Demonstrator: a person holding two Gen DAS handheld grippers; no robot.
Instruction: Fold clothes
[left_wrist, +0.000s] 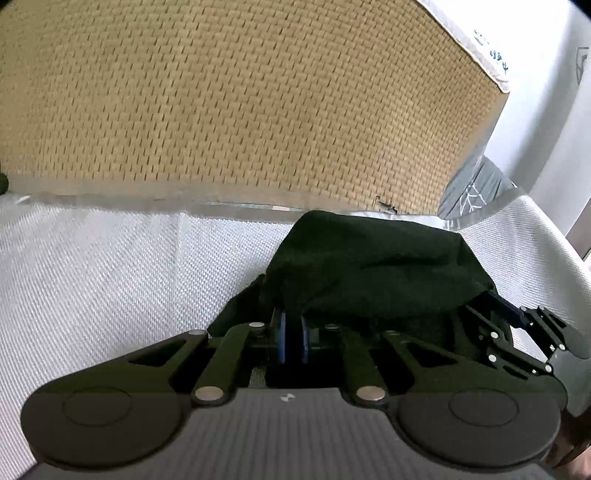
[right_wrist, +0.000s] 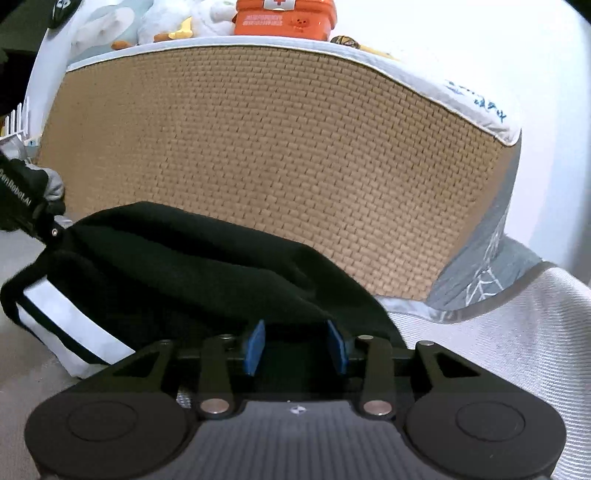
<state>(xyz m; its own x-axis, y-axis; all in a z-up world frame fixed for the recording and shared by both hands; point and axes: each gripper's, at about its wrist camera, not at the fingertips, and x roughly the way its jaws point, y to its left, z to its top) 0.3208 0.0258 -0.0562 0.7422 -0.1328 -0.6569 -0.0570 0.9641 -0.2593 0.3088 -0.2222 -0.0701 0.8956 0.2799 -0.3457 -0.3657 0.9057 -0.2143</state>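
I hold the black garment (left_wrist: 373, 266) between both tools, over the white textured cloth (left_wrist: 92, 277), just in front of the woven mat (left_wrist: 240, 103). My left gripper (left_wrist: 293, 338) has its blue pads (left_wrist: 282, 338) pressed nearly together, pinching a bunch of the garment's near edge. On my right gripper (right_wrist: 295, 347) the blue pads (right_wrist: 255, 347) stand well apart; the garment drapes over their tips, and I cannot tell whether they touch it. From the right camera the garment stretches left of the mat's near edge toward the other tool, showing a white panel (right_wrist: 70, 317) with black trim underneath. A grey fabric with white line drawing (right_wrist: 484, 280) lies at the mat's right corner. Behind the mat's far edge sit an orange box (right_wrist: 284, 18) and white plush toys (right_wrist: 166, 18).
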